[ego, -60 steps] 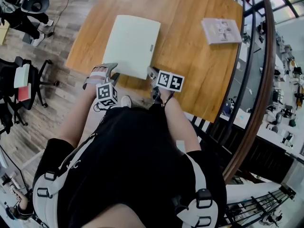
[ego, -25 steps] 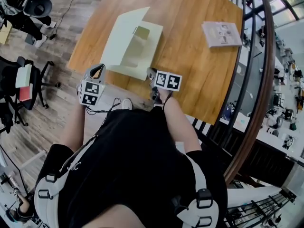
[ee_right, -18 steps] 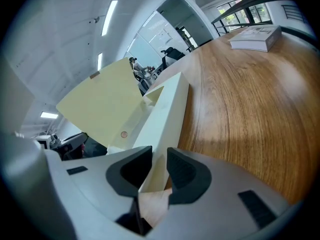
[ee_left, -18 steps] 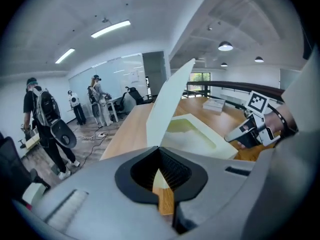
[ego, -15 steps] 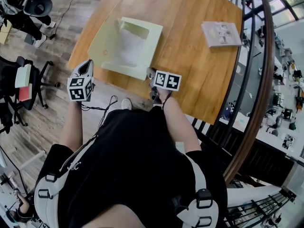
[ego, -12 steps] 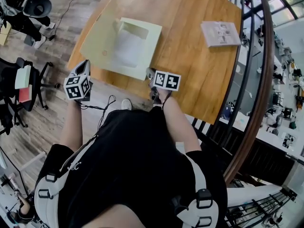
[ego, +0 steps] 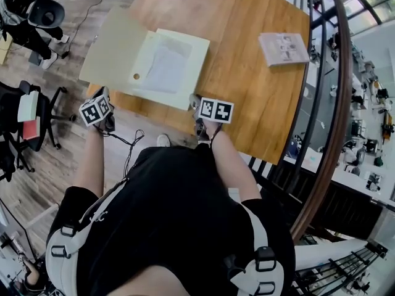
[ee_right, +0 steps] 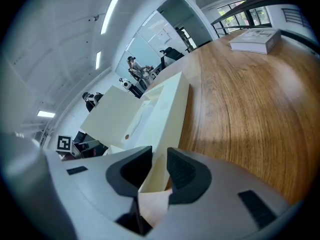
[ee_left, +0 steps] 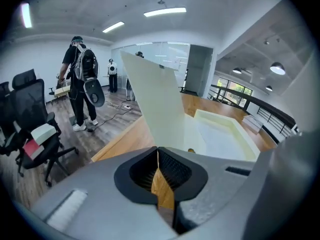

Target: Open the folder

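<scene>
The left gripper [ee_left: 158,156] has its ribbed dark pads pressed flat together with nothing seen between them. It hangs off the near left edge of the round-edged wooden table [ego: 247,97], just beside a corner of the folder's cover [ego: 114,48].

The right gripper [ee_right: 159,166] is clamped on the near right corner of the folder [ego: 200,73], whose stiff wall fills the gap between its pads.

The folder is a pale cream, box-shaped file lying open on the table. Its thin, smooth cover is swung out to the left and overhangs the table edge, with a small round hole [ego: 136,76] near the hinge. White paper sheets [ego: 165,66] lie in the shallow tray.

A flat printed booklet [ego: 282,48] rests well apart on the right, and a black office chair [ego: 24,113] stands on the plank floor.
</scene>
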A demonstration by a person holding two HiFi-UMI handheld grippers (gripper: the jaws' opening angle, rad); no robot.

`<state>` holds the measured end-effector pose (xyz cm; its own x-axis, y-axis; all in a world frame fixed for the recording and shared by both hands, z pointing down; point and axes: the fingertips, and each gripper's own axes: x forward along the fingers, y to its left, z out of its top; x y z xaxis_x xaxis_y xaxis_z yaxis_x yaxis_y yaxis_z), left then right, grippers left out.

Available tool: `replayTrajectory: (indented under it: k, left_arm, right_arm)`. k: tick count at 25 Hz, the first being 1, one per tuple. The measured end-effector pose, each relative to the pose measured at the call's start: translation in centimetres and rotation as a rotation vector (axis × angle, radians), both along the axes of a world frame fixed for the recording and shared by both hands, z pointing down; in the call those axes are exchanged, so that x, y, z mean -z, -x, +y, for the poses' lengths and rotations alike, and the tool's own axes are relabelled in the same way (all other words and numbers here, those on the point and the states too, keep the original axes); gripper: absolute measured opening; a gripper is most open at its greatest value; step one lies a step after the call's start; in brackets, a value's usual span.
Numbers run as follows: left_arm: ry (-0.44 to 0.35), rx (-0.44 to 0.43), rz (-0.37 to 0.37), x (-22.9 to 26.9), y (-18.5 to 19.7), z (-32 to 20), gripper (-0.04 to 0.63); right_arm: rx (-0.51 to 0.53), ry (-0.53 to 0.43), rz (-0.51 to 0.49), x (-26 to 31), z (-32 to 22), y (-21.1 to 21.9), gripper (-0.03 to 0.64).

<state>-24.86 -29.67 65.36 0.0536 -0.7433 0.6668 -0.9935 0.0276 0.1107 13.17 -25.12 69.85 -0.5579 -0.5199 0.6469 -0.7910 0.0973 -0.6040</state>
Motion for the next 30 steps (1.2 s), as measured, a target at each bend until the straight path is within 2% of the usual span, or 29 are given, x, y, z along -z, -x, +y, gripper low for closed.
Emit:
replayTrajectory:
  k: [9, 14, 19, 23, 26, 30]
  left_arm:
    - [0.123, 0.155, 0.067, -4.3, 2.8, -1.1, 0.011]
    - [0.138, 0.147, 0.055, -4.9, 2.9, -1.2, 0.02]
    - [0.074, 0.125, 0.002, -3.5, 2.6, -1.0, 0.032]
    - [-0.01, 0.097, -0.061, -1.1, 1.6, -0.4, 0.062]
    - [-0.083, 0.065, -0.082, 1.0, 0.0, 0.4, 0.081]
    - [-0.224, 0.049, -0.175, 5.6, -1.7, 1.7, 0.08]
  right_arm:
    - [-0.013, 0.005, 0.031, 0.0, 0.1, -0.4, 0.098]
    - [-0.024, 0.007, 0.035, 0.0, 0.2, -0.6, 0.098]
    - [-0.034, 0.007, 0.032, 0.1, 0.1, -0.6, 0.098]
    - [-0.045, -0.003, 0.034, 0.3, 0.0, -1.0, 0.098]
    - [-0.052, -0.102, 0.078, 2.7, -0.5, -1.7, 0.098]
    - [-0.069, -0.293, 0.117, 8.5, -2.2, -2.3, 0.098]
